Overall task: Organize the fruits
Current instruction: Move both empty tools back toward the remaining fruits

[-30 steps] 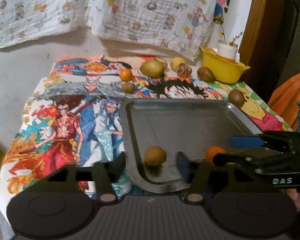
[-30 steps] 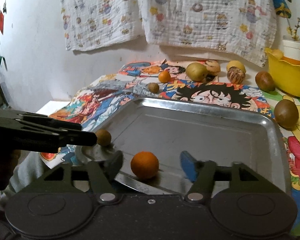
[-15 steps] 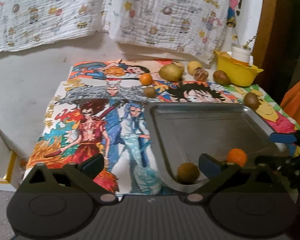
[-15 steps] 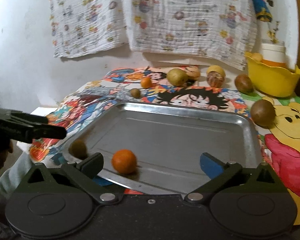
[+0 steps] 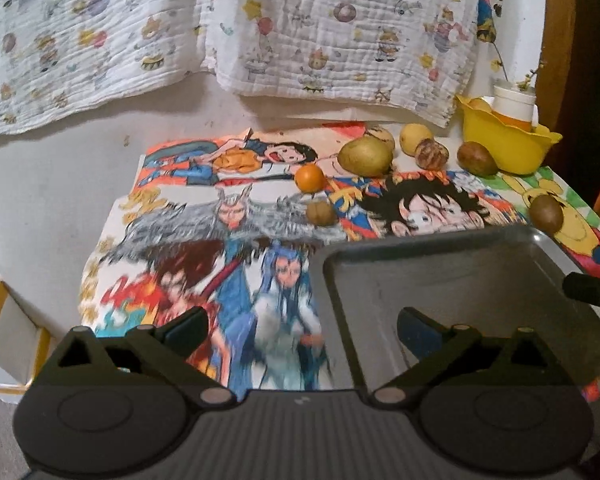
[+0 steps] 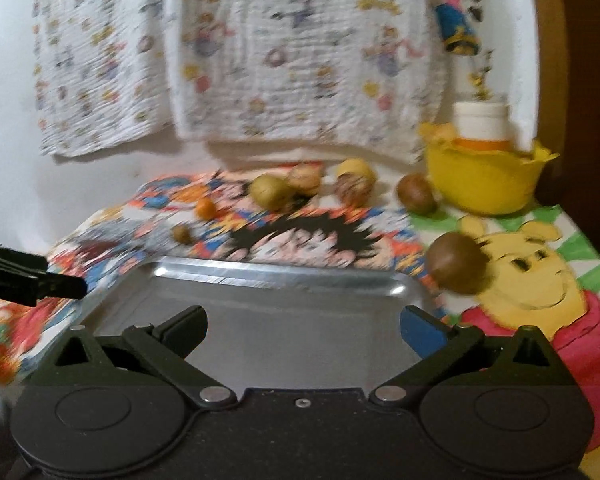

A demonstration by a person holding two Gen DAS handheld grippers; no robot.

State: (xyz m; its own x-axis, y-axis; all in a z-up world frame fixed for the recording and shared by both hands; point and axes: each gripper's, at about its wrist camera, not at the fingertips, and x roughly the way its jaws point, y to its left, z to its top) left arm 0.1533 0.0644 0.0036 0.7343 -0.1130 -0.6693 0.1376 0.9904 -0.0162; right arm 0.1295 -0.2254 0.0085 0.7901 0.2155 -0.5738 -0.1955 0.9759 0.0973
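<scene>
- Metal tray [image 5: 452, 280] sits right in front of me, and the part of it I can see is bare. Its near end is hidden behind my own claws, so I can't say what's lying there.
- My left claw [image 5: 300, 330] is spread wide with nothing in it, hanging over the tray's left edge and the cartoon cloth [image 5: 204, 240].
- My right claw [image 6: 304, 326] is released and empty too, over the tray.
- Fruit out on the cloth: a small orange [image 5: 310, 178], a little brown one [image 5: 321, 213], a big green pear [image 5: 365, 156], plus several more back by the yellow bowl [image 5: 504, 148] and one brown fruit [image 6: 456, 262] just off the tray's far right corner.
- My guess: barely started, most of the sorting is left.
</scene>
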